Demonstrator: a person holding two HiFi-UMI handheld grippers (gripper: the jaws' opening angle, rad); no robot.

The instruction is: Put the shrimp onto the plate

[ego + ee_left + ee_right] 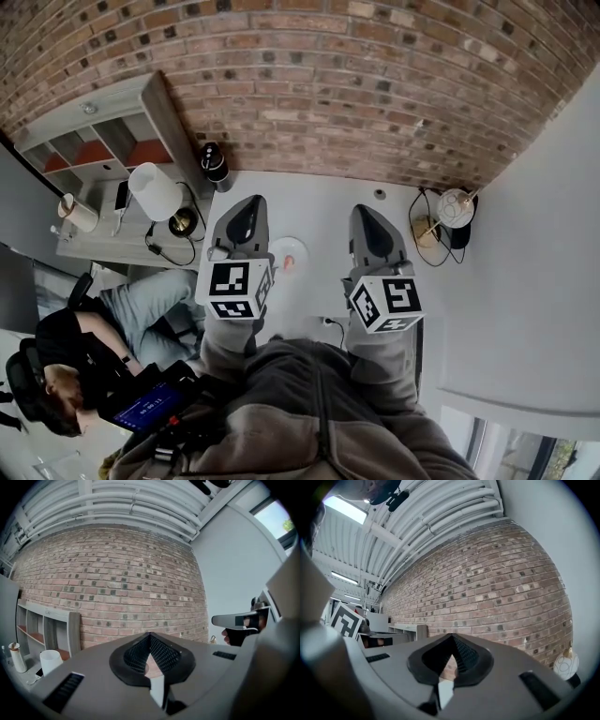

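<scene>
In the head view a small white plate [292, 247] lies on the white table [319, 202], between my two grippers. A pinkish-orange shrimp [288, 263] rests at the plate's near edge. My left gripper [246, 216] is held above the table just left of the plate, jaws shut and empty. The right gripper [369, 219] hovers to the plate's right, also shut and empty. Both gripper views look level at the brick wall: the left gripper [150, 638] and the right gripper [452, 640] show closed jaws with nothing between them. Neither view shows the plate.
A white lamp [155, 190] and a grey shelf unit [94, 141] stand to the left, with a dark bottle [215, 164] by the wall. A round ornament [456, 208] and cables sit at the right. A seated person [66, 366] is at lower left.
</scene>
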